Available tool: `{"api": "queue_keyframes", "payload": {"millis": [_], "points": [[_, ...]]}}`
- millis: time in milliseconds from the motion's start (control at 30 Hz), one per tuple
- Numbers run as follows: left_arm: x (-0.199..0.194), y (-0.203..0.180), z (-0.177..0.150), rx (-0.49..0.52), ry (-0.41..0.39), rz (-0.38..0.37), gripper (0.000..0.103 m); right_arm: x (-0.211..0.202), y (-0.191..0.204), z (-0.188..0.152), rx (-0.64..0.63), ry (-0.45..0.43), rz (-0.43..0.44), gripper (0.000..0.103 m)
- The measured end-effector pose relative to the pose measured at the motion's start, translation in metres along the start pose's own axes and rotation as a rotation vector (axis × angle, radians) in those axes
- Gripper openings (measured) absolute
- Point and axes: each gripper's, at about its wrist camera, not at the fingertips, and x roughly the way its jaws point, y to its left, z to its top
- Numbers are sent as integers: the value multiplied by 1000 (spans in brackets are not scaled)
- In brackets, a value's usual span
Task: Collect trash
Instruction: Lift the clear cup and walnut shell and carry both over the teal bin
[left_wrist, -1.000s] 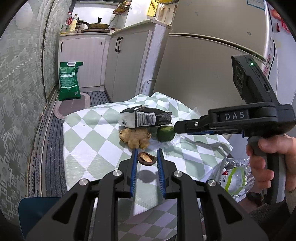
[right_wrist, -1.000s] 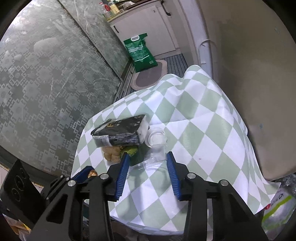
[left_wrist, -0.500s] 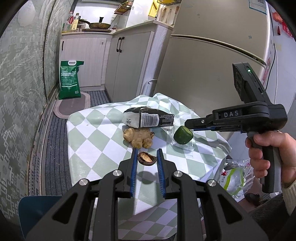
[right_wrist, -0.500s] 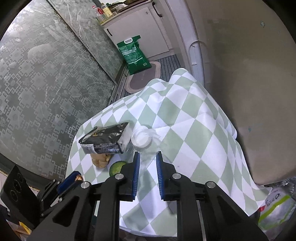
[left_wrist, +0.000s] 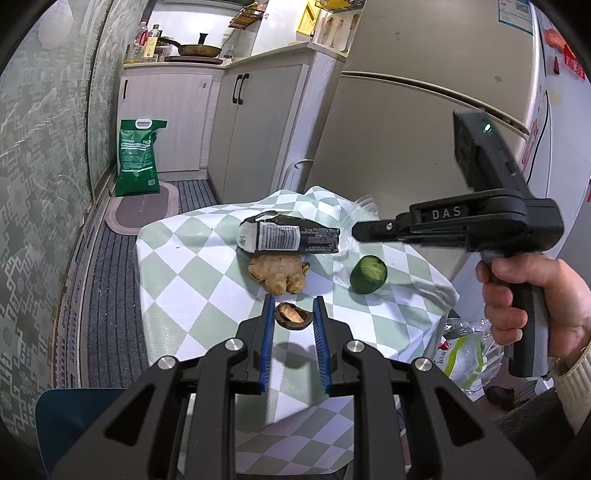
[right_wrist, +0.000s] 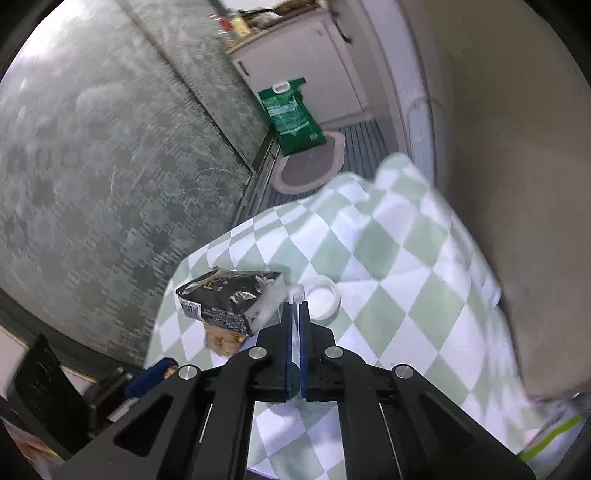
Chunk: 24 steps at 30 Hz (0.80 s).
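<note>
My left gripper (left_wrist: 293, 306) is shut on a brown walnut shell (left_wrist: 293, 315), held just above the checked tablecloth (left_wrist: 192, 266); its shadow lies below. My right gripper (right_wrist: 294, 306) has its jaws closing tight, and the pads pinch the thin wall of a clear plastic cup (right_wrist: 320, 297). In the left wrist view the right gripper (left_wrist: 356, 230) reaches in from the right, with the clear plastic cup (left_wrist: 364, 206) at its tip. On the cloth lie a black snack packet (left_wrist: 291, 238), a piece of ginger (left_wrist: 279, 271) and a green lime (left_wrist: 368, 274).
A fridge (left_wrist: 406, 147) stands close behind the table on the right. A plastic bag (left_wrist: 461, 354) sits on the floor below the table's right edge. A green sack (left_wrist: 138, 162) leans by white cabinets (left_wrist: 258, 122) at the far end of the striped floor.
The right gripper's jaws went from wide apart to shut on the clear cup. The lime shifted right, away from the ginger. The left gripper kept still with the walnut shell.
</note>
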Motion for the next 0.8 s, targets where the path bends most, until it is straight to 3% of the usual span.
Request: {"api": "queue_keyframes", "payload": {"millis": [133, 300, 633, 800], "points": [[-2, 1, 0, 2, -2, 4, 22, -11, 38, -2, -240, -61, -162, 3], [-5, 1, -2, 6, -4, 9, 22, -14, 63, -8, -399, -103, -236, 2], [-22, 15, -2, -3, -40, 23, 22, -30, 77, -2, -420, -165, -275, 2], [-36, 31, -4, -16, -57, 50, 22, -37, 93, 2, -424, -191, -246, 3]]}}
